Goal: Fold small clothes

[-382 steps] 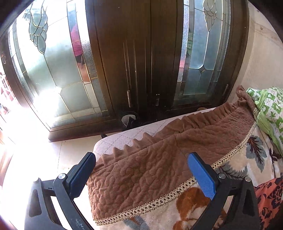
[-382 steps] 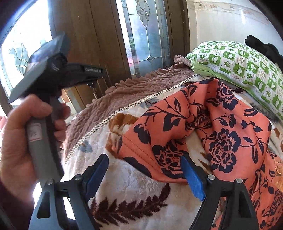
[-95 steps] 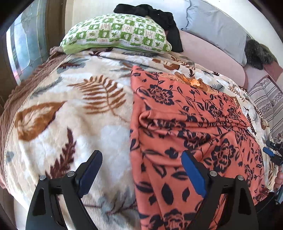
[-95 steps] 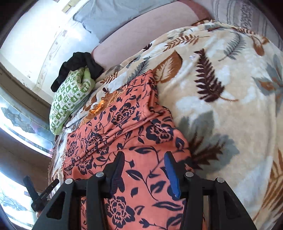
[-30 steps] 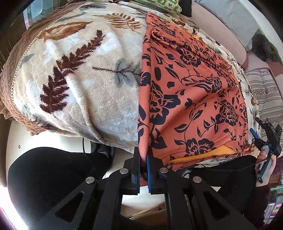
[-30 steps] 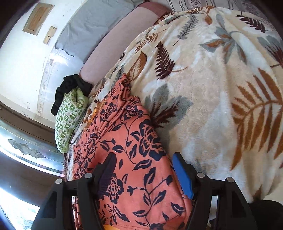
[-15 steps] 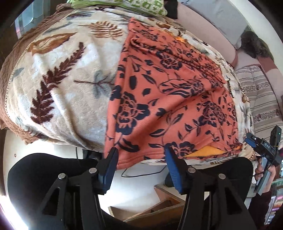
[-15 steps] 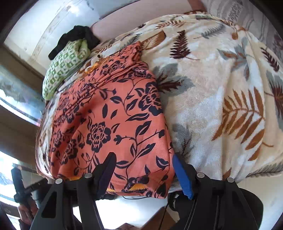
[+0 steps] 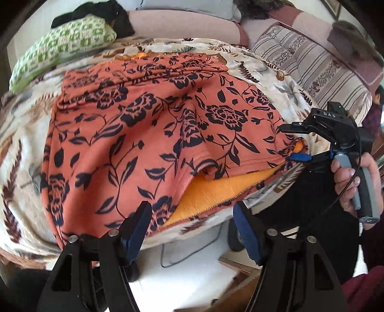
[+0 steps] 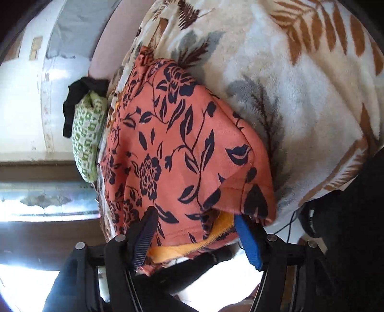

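Observation:
An orange garment (image 9: pixel 148 124) with a dark flower print lies spread on the leaf-patterned blanket (image 9: pixel 21 148), its yellow lining (image 9: pixel 211 194) showing at the near hem. My left gripper (image 9: pixel 192 225) hovers at that hem, jaws opening, and the pads press on nothing. In the right wrist view the same garment (image 10: pixel 180 148) fills the middle. My right gripper (image 10: pixel 194 230) stands open astride its hem corner without pinching it. From the left wrist view, the right gripper (image 9: pixel 296 142) sits at the garment's right corner, held by a hand (image 9: pixel 348 177).
A green-and-white pillow (image 9: pixel 62 45) and a black cloth (image 9: pixel 96 12) lie at the far edge. A striped cushion (image 9: pixel 312 64) is at the right. Below the blanket's edge are pale floor with a cable (image 9: pixel 168 259) and a person's dark-clad legs (image 10: pixel 348 228).
My left gripper let go of the hem, opened wide and slid right along it. The right gripper dropped toward the hem's corner, and the hem now lies between its fingers.

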A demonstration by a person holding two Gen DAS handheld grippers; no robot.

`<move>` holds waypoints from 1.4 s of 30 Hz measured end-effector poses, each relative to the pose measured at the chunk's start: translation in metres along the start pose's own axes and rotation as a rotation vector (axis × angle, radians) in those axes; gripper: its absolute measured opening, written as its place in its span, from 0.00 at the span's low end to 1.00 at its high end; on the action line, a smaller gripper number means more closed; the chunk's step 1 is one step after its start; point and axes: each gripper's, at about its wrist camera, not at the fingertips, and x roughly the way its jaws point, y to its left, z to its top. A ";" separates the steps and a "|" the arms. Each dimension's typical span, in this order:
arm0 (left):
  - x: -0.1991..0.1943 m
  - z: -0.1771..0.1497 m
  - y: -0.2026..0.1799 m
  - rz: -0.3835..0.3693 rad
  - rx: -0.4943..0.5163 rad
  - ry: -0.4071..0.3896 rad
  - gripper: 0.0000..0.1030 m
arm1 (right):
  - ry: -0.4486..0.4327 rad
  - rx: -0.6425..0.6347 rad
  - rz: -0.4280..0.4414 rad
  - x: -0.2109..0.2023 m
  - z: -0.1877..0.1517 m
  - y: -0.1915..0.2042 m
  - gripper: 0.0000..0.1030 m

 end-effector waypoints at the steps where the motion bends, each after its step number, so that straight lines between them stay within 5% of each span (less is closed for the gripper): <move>1: 0.004 0.003 -0.003 0.037 0.030 -0.024 0.69 | -0.024 0.017 -0.010 0.004 0.002 -0.002 0.62; 3: 0.017 0.011 -0.003 0.098 0.069 -0.029 0.68 | -0.059 0.013 -0.041 0.007 0.004 -0.001 0.47; 4: 0.024 0.014 -0.003 0.107 0.081 -0.017 0.61 | -0.080 -0.004 -0.066 0.006 0.004 0.001 0.26; 6: 0.037 0.016 0.000 0.069 0.086 0.024 0.02 | -0.130 -0.061 -0.124 -0.003 0.006 0.004 0.06; 13: 0.040 -0.007 -0.023 -0.062 0.220 0.086 0.03 | -0.348 -0.113 -0.253 -0.069 0.027 0.000 0.02; 16: 0.046 -0.024 -0.030 -0.057 0.272 0.169 0.03 | -0.255 -0.085 -0.253 -0.074 0.041 -0.007 0.02; 19: 0.044 -0.038 -0.018 -0.142 0.219 0.240 0.03 | -0.114 -0.073 -0.233 -0.070 0.044 -0.009 0.04; 23: 0.018 -0.040 0.004 -0.161 0.163 0.203 0.03 | -0.063 -0.147 -0.214 -0.086 0.039 0.005 0.05; 25: 0.001 -0.032 0.028 -0.149 0.061 0.152 0.12 | -0.051 -0.191 -0.204 -0.096 0.037 0.013 0.06; 27: -0.018 -0.024 0.056 -0.120 -0.099 0.089 0.65 | -0.049 -0.237 -0.196 -0.105 0.035 0.021 0.06; 28: -0.028 -0.022 0.072 -0.099 -0.179 0.041 0.73 | -0.056 -0.259 -0.190 -0.110 0.035 0.024 0.06; 30: -0.046 -0.021 0.100 -0.058 -0.308 -0.049 0.77 | -0.087 -0.295 -0.203 -0.117 0.034 0.029 0.07; 32: -0.054 -0.022 0.123 -0.019 -0.401 -0.085 0.78 | -0.132 -0.306 -0.232 -0.121 0.036 0.030 0.25; 34: -0.055 -0.025 0.141 0.025 -0.471 -0.073 0.82 | -0.182 -0.278 -0.177 -0.126 0.039 0.028 0.80; 36: -0.047 -0.030 0.146 0.060 -0.520 -0.034 0.82 | -0.203 -0.284 -0.151 -0.125 0.043 0.030 0.80; 42: -0.026 -0.055 0.164 0.050 -0.663 0.038 0.82 | -0.151 -0.329 -0.260 -0.080 0.063 0.029 0.71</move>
